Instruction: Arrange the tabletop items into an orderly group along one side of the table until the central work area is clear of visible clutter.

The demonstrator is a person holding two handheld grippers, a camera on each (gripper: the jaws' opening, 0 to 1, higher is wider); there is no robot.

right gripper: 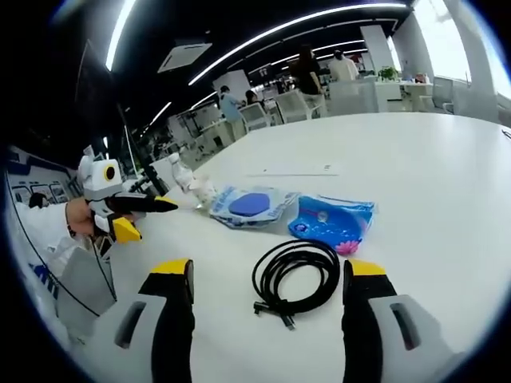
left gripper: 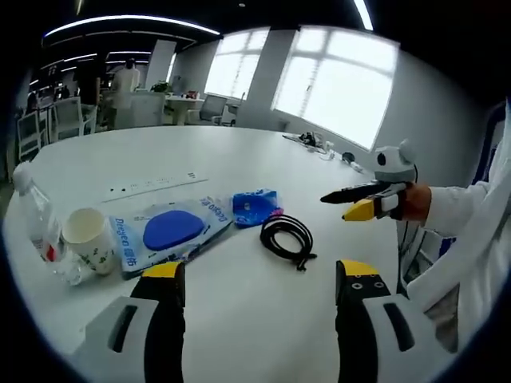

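Note:
A coiled black cable lies on the white table just ahead of my left gripper, which is open and holds nothing. Left of the cable are a blue packet, a clear package with a blue disc, a paper cup and a water bottle. My right gripper comes in from the right, held by a hand. In the right gripper view that gripper is open just before the cable, with the blue packet and disc package beyond. The left gripper hovers at the left.
A flat white strip lies behind the packages. Small items sit at the table's far edge by the windows. Chairs, desks and people stand in the room behind. A white sleeve fills the right.

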